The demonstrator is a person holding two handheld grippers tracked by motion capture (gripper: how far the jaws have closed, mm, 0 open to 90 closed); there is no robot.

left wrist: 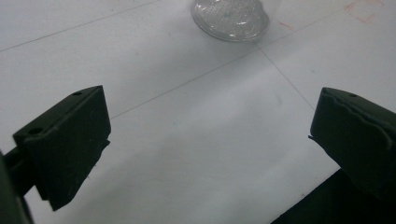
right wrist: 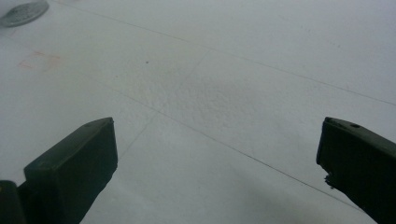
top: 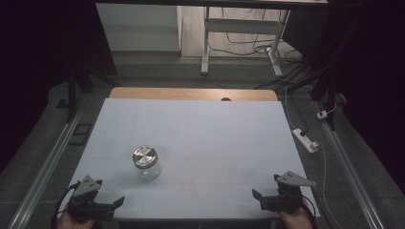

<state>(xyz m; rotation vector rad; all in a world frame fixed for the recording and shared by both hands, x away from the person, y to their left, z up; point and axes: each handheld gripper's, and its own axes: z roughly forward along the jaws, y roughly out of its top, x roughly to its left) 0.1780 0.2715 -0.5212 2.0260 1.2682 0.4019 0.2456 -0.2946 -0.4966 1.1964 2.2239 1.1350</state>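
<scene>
High view shows your two claws at the near edge of the pale blue surface (top: 191,124), one at each corner. Your left claw (top: 102,202) sits at the lower left, your right claw (top: 267,200) at the lower right, well apart from each other. Each has its grey three-cornered plate on top, and your hands come in just behind them at the bottom edge.

A glass jar (top: 147,163) with a round metal lid (top: 144,156) stands upright on the surface, left of the middle. It is nearer your left claw than your right, ahead of it and slightly toward the centre, but not touching it.

Your left claw is released: in the left gripper view its two black jaws stand wide apart with only bare surface between them. The jar's glass base (left wrist: 231,18) shows at the top of that view, beyond the jaws and clear of both.

Your right claw is released too: in the right gripper view the jaws are spread wide over bare surface crossed by thin lines. The jar's base (right wrist: 23,13) shows at the far upper left corner of that view, well away from the jaws.
</scene>
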